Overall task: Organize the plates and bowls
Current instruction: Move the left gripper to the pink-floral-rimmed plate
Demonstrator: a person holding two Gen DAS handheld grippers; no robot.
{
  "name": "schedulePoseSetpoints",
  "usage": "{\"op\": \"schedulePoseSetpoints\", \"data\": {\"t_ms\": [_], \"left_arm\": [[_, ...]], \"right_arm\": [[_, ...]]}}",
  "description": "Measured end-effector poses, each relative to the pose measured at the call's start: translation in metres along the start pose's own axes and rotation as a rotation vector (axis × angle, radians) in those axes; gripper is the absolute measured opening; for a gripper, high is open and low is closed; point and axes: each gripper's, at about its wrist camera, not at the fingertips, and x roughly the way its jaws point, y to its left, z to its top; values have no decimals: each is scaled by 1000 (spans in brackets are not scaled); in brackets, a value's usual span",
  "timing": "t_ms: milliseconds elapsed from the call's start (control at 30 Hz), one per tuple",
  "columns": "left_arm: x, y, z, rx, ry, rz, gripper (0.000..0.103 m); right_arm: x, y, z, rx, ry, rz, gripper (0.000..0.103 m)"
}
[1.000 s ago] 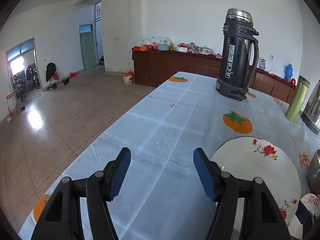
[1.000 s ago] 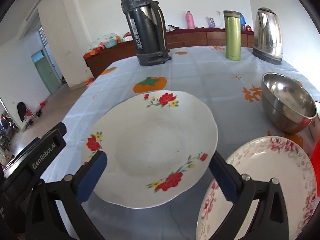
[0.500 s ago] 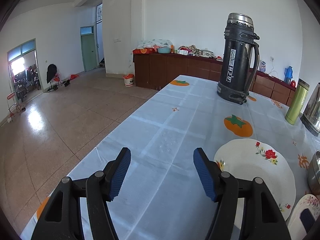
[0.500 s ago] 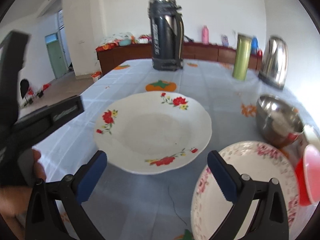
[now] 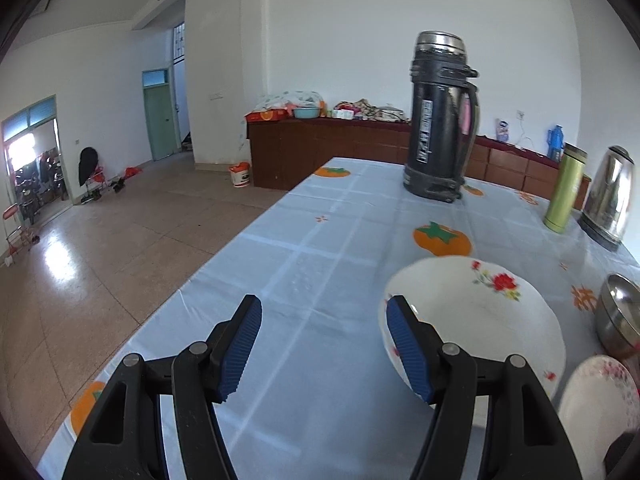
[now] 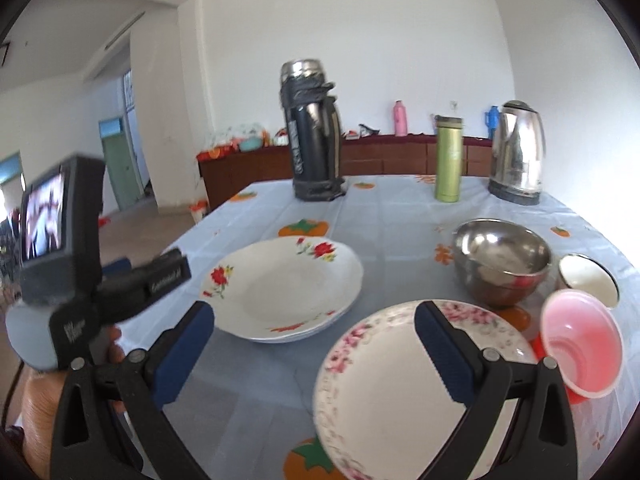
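A white plate with red flowers (image 6: 286,288) lies on the blue tablecloth; it also shows in the left wrist view (image 5: 480,316). A pink-rimmed floral plate (image 6: 400,392) lies nearer, under my right gripper (image 6: 314,348), which is open and empty above the gap between both plates. A steel bowl (image 6: 502,258), a small white bowl (image 6: 588,280) and a pink plastic bowl (image 6: 580,348) sit at the right. My left gripper (image 5: 322,344) is open and empty, its right finger over the red-flower plate's left edge.
A tall black thermos (image 6: 314,132), a green flask (image 6: 449,158) and a steel kettle (image 6: 518,152) stand at the table's far side. The table's left edge (image 5: 224,256) drops to the tiled floor. The left gripper body and hand (image 6: 72,280) show at left.
Both grippers have pulled back and risen from the table, so the plates look smaller. The right view now takes in the steel, white and pink bowls. Both stay open.
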Motion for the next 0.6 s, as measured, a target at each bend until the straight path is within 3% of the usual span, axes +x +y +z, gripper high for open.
{"op": "schedulePoseSetpoints", "data": {"t_ms": [233,600], "left_arm": [[-20,-19,-16,36,0,-45,67],[-50,-46,-41,114,-24,-91,67]], "right_arm": [[-18,-33,-3,69,-18,-11,102],[-42,-58,-10,100,-40,-22,92]]}}
